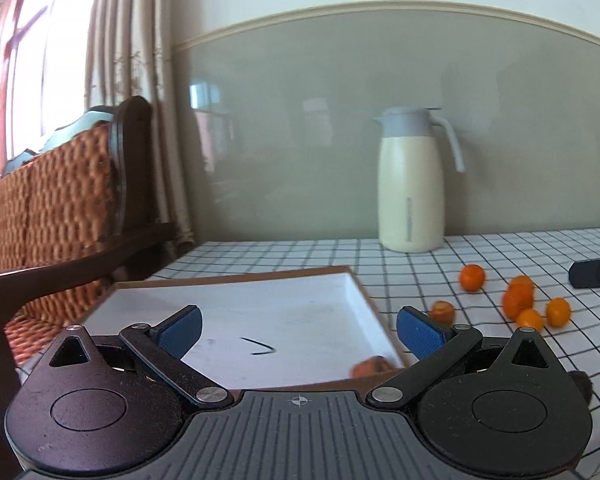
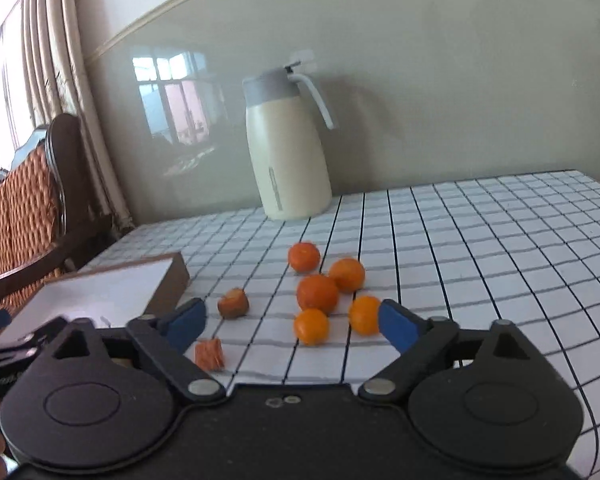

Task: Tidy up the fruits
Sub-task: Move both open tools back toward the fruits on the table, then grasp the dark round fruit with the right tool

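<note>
While the right gripper point(image 2: 292, 326) stands wide with nothing pressed between its blue pads, a cluster of five oranges point(image 2: 318, 293) lies on the checked tablecloth point(image 2: 480, 240) just ahead of it; being round, they show no long axis. A browner fruit piece point(image 2: 233, 303) sits ahead of its left finger, an orange cut piece point(image 2: 209, 355) closer in. The left gripper point(image 1: 299, 330), also wide and empty, hangs over a white tray point(image 1: 340, 300) whose long side runs across its fingers, a cream jug point(image 1: 412, 184) upright beyond.
</note>
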Demonstrator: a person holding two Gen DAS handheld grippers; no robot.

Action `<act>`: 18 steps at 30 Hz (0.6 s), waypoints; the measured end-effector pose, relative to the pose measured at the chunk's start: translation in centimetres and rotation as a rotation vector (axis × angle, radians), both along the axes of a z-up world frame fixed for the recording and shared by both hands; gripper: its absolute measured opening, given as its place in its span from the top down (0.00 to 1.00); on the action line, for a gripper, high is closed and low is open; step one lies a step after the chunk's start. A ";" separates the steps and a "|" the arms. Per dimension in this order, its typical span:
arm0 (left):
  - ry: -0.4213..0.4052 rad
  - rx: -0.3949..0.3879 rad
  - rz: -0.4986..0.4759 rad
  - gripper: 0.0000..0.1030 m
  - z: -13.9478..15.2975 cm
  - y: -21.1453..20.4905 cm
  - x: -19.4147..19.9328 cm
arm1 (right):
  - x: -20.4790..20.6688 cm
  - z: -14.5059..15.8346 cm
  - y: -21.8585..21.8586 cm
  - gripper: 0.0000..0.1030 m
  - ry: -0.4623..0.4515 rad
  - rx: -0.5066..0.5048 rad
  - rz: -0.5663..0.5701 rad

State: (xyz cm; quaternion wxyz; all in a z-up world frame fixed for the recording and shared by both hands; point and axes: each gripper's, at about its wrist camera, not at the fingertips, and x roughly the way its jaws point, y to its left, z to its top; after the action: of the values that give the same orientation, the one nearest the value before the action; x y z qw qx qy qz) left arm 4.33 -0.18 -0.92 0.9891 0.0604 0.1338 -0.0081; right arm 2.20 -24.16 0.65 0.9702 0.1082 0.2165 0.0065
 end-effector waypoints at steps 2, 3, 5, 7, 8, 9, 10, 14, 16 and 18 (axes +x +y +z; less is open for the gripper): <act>0.004 0.005 -0.013 0.00 -0.2 -0.6 0.0 | -0.5 -0.4 0.2 0.28 0.020 -0.014 0.024; 0.006 0.009 -0.019 0.00 -0.2 -1.0 0.1 | -0.7 -0.6 0.3 0.30 0.027 -0.023 0.034; 0.005 0.011 -0.029 0.00 -0.3 -1.5 0.1 | -1.4 -1.0 0.7 0.34 0.033 -0.037 0.055; 0.010 0.014 -0.039 0.00 -0.3 -2.0 0.1 | -1.8 -1.4 0.9 0.36 0.044 -0.042 0.072; 0.012 0.012 -0.044 0.01 -0.3 -2.2 0.1 | -2.0 -1.7 0.9 0.37 0.055 -0.042 0.079; 0.016 0.010 -0.049 0.01 -0.3 -2.5 0.1 | -2.2 -1.9 1.0 0.39 0.063 -0.039 0.085; 0.020 0.009 -0.056 0.03 -0.4 -2.8 0.2 | -2.3 -2.1 1.0 0.40 0.071 -0.037 0.091; 0.037 0.009 -0.078 0.07 -0.6 -3.9 0.4 | -3.0 -2.2 1.3 0.42 0.072 -0.041 0.098; 0.037 0.015 -0.084 0.08 -0.7 -4.4 0.4 | -3.1 -2.3 1.4 0.43 0.075 -0.035 0.099; 0.038 0.020 -0.090 0.12 -0.8 -4.9 0.4 | -3.1 -2.5 1.4 0.46 0.081 -0.031 0.105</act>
State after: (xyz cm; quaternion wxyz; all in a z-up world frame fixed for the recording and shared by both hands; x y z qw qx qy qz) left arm 4.75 -5.06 -1.72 0.9844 0.0762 0.1500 -0.0523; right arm -0.88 -22.72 -1.83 0.9606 0.0819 0.2609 0.0495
